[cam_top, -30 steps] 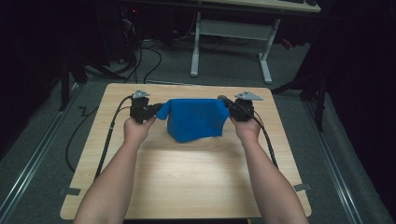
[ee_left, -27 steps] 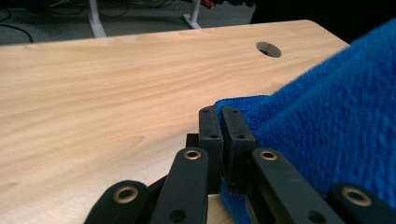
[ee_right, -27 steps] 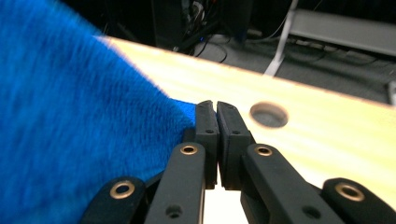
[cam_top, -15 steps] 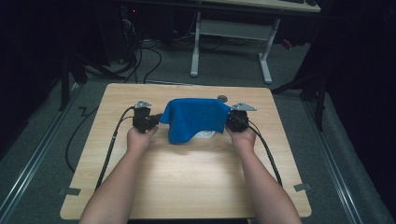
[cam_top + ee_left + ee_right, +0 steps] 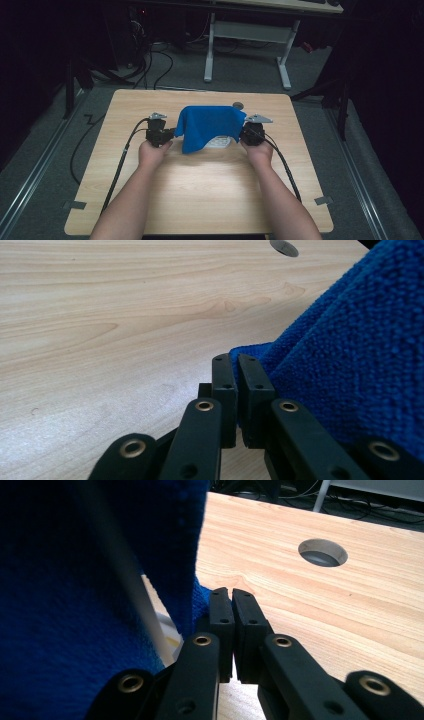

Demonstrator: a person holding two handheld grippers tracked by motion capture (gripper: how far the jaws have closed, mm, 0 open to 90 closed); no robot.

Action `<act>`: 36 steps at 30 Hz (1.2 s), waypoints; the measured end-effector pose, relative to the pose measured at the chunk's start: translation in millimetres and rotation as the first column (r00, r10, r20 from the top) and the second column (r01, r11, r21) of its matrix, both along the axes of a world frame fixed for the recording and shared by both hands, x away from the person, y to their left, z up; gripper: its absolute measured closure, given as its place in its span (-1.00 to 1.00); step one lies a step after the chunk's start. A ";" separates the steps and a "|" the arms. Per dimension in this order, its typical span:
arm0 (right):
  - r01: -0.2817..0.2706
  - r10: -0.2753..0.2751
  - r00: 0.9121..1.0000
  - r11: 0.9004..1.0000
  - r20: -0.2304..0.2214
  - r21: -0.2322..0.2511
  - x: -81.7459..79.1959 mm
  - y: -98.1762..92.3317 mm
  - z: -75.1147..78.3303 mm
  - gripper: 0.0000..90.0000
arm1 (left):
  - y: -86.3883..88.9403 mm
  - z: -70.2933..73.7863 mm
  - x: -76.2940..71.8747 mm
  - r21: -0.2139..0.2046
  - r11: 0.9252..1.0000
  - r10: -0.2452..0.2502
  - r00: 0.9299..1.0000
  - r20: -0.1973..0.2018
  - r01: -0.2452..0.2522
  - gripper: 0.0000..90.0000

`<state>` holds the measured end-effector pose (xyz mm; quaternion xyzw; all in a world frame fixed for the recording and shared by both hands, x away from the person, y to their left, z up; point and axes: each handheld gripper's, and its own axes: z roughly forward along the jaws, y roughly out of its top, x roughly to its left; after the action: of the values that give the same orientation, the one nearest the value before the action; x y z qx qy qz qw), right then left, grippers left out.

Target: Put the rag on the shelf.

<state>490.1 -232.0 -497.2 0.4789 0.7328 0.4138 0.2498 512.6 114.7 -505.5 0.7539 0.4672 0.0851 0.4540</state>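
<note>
**Fuzzy cloth, matt plastic, pale wood**

I see the blue cloth [image 5: 360,365] at the right of my left gripper view as thick, looped terry, matt and rough. The table [image 5: 200,195] looks like light wood-grain laminate, smooth with a soft sheen. My left gripper [image 5: 237,360] shows matt black plastic links with brassy metal rivets.

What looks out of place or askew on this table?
The blue cloth hangs unevenly between the left gripper and the right gripper, its lower edge slanting and drooping at the left. It partly covers a white object on the table; what that is cannot be told.
</note>
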 end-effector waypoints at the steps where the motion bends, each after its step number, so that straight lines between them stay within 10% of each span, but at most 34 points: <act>1: 0.000 0.000 1.000 1.000 0.000 0.000 0.0 0.0 0.0 0.97 | 0.0 0.0 0.0 0.000 1.000 0.000 1.000 0.000 0.000 0.93; 16: -0.006 0.006 1.000 1.000 -0.025 -0.007 -1.3 0.2 -0.6 0.85 | 11.9 -3.9 0.1 -0.031 0.998 0.054 0.999 -0.004 -0.055 0.51; 36: 0.061 -0.060 0.997 0.998 0.037 -0.005 -8.0 -23.9 30.6 0.37 | 42.5 26.7 -8.5 -0.025 0.989 0.149 0.983 0.104 -0.147 0.17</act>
<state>482.1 -255.9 -466.6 0.4924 0.7144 0.4127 0.2772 504.1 157.3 -478.8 0.7077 0.4981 0.1543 0.4768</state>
